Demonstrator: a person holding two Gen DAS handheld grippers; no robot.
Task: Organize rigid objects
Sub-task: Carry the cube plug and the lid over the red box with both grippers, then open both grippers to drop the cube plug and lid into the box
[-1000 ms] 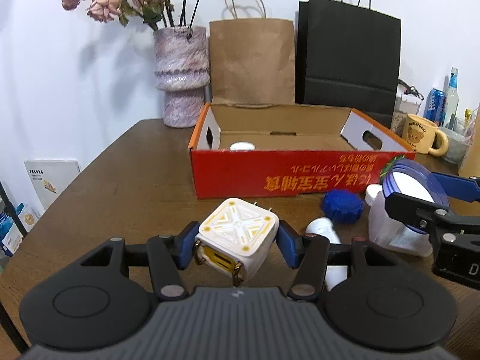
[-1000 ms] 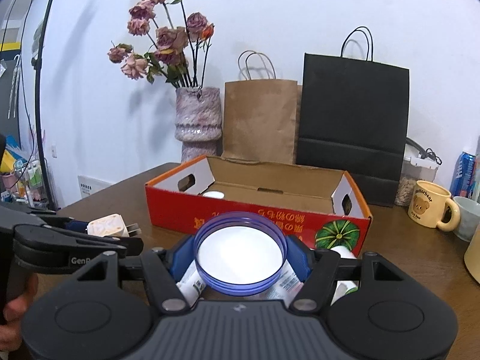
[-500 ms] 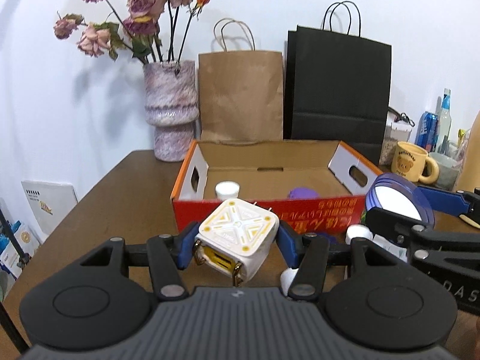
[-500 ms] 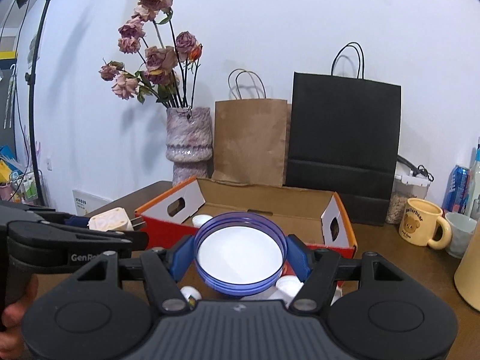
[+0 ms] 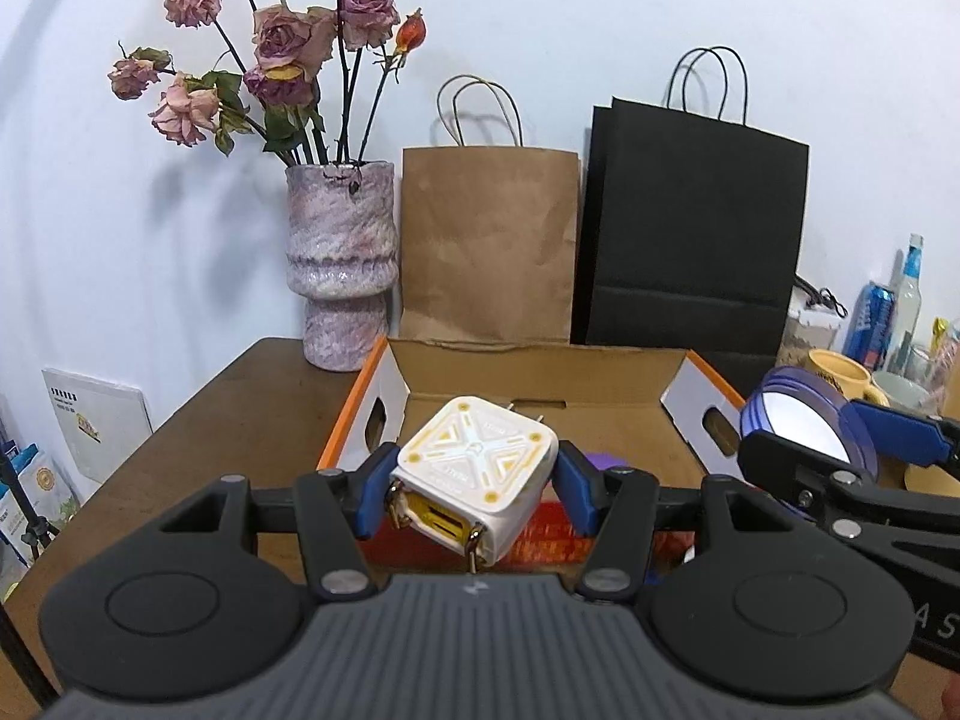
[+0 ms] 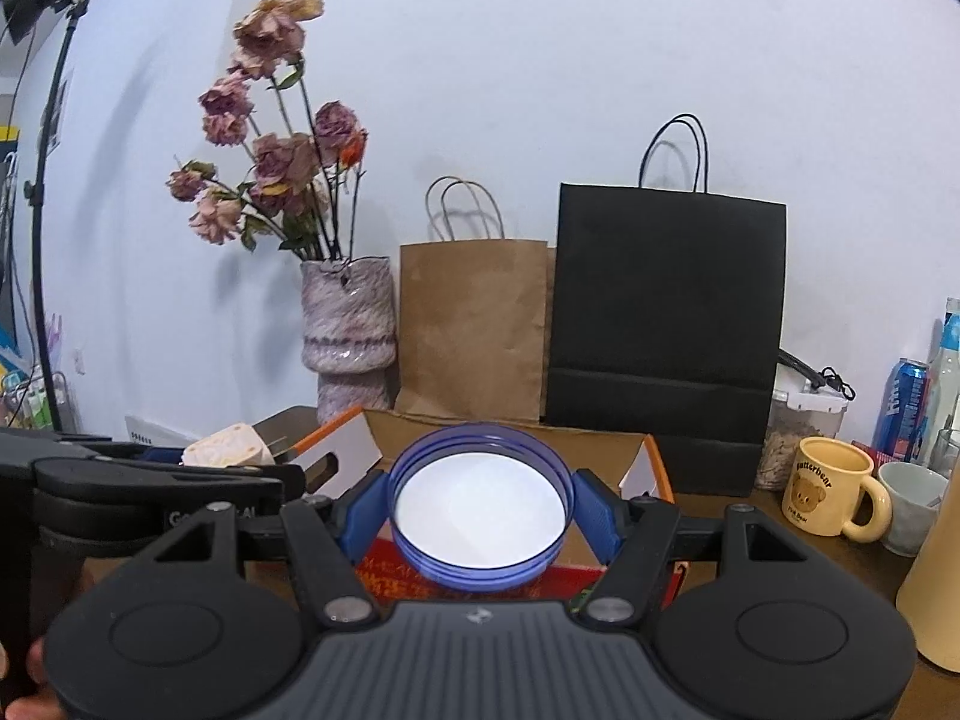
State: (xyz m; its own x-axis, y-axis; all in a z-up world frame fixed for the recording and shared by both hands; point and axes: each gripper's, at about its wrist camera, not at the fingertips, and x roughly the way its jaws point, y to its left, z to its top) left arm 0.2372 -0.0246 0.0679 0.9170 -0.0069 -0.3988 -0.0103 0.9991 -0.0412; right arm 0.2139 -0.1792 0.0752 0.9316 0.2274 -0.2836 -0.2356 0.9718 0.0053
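My left gripper (image 5: 471, 489) is shut on a white and yellow plug adapter cube (image 5: 474, 474), held in the air over the near wall of the red cardboard box (image 5: 540, 384). My right gripper (image 6: 480, 510) is shut on a round blue-rimmed lid with a white face (image 6: 480, 507), also held above the box's near wall (image 6: 510, 579). The right gripper and lid show at the right of the left wrist view (image 5: 804, 426); the left gripper with the cube shows at the left of the right wrist view (image 6: 228, 453). A purple object (image 5: 600, 459) lies inside the box.
A pink vase of dried roses (image 5: 339, 264), a brown paper bag (image 5: 489, 240) and a black paper bag (image 5: 690, 228) stand behind the box. A yellow bear mug (image 6: 831, 495), a white cup (image 6: 912, 507), a can (image 6: 900, 402) and a bottle stand at the right.
Both grippers have risen and moved forward toward the box with their objects. The loose items on the table in front of the box have dropped out of sight.
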